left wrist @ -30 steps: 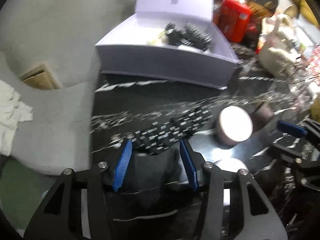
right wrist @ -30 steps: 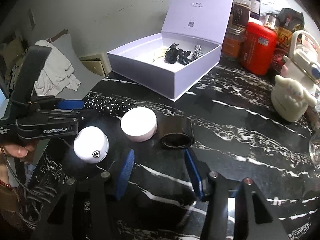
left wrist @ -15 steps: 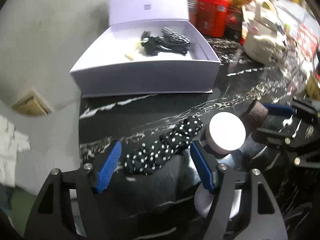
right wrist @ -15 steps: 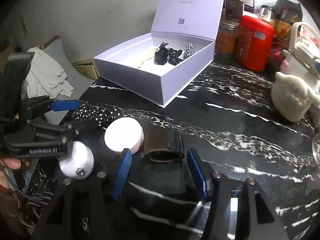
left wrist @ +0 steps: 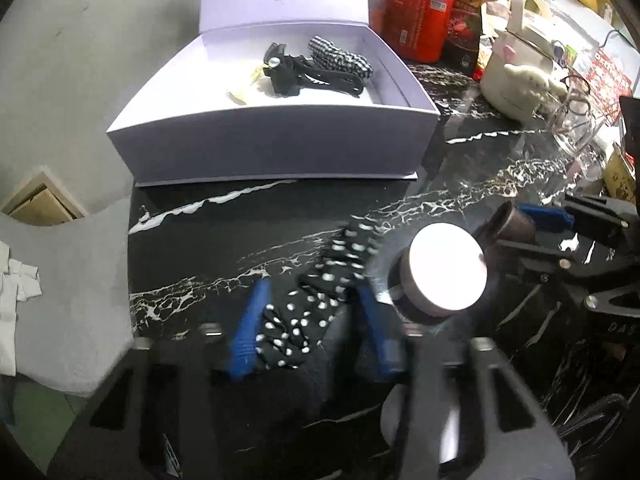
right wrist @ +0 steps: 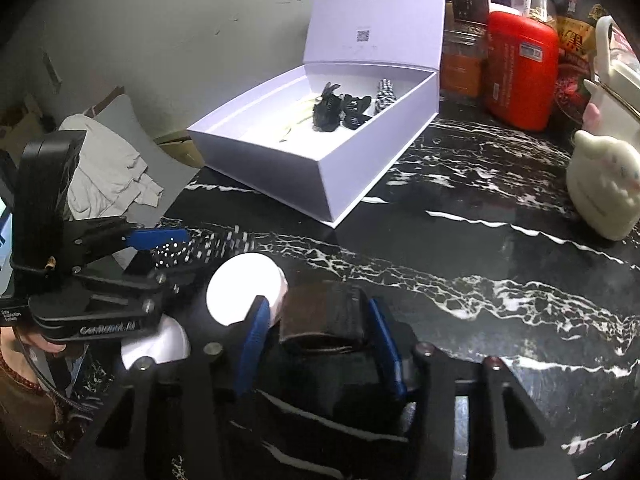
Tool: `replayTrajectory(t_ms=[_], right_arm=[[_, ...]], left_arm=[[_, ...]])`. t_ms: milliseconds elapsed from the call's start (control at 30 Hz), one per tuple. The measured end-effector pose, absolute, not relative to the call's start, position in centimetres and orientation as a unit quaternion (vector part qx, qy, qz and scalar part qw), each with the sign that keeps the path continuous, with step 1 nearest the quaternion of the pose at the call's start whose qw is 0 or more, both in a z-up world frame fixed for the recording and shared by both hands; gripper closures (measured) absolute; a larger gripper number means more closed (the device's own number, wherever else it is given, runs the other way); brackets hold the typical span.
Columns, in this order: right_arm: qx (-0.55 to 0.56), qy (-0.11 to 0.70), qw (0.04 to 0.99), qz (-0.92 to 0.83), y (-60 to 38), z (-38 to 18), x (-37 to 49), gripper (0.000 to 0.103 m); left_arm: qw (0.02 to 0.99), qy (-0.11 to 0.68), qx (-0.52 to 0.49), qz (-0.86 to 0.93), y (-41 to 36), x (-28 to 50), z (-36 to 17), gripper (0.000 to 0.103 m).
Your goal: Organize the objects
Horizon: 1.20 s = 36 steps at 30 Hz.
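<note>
Lots was hard to read here: the left gripper [left wrist: 310, 322] was motion-blurred in its own camera, so its blue pads [left wrist: 250, 330] looked smeared, and the far tip of the polka-dot fabric band [left wrist: 316, 304] was blurred too. That band lay on the black marble countertop [left wrist: 240, 236] right between the pads, long axis running from deep between the fingers out past the tips and slanting toward the right-hand pad, roughly pointing at the open lavender box [left wrist: 276, 144] well beyond the fingertips. The jaws were closing with the band between them; the left pad looked right against the cloth, but I couldn't tell if the right one pressed on it. Just outside the right finger sat a round white-lidded jar [left wrist: 442, 270]. Over on the right gripper [right wrist: 318, 330], the jaws were also closing, around a dark brown cuff-like band [right wrist: 324, 316], which sat crosswise between the pads, its open end facing back toward the camera; both pads seemed to be at its sides, though contact wasn't clear. The white jar [right wrist: 244, 286] touched the outside of its left finger. A second white round thing [right wrist: 158, 344] was mostly hidden behind the left gripper's body. Inside the box, a black hair clip [right wrist: 328, 108] and a checkered piece [right wrist: 385, 94] were small and hard to make out.
</note>
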State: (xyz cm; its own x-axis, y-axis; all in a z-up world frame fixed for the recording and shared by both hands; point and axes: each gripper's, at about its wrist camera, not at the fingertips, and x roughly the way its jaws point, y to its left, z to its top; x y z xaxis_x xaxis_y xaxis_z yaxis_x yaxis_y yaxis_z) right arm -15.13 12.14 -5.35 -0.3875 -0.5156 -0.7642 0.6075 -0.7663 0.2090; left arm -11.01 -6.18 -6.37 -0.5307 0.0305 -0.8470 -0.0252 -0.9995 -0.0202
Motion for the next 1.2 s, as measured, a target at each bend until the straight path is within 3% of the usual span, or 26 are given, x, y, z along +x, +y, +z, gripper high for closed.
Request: replayTrajectory(t_ms=[167,1200], right_arm=[[0.44,0.058,0.334,-0.832,12.3,-5.2,-14.4,0.06],[0.432,0.092,0.334,-0.832,12.2,-5.1,-8.2,0.059]], left_arm=[[0.026,-0.004,-0.49,0.871,-6.1,-10.3,-6.2,0.084],[-0.013,0.008,-0.488,0.873,-5.7,-2.9,-5.8,0.083]])
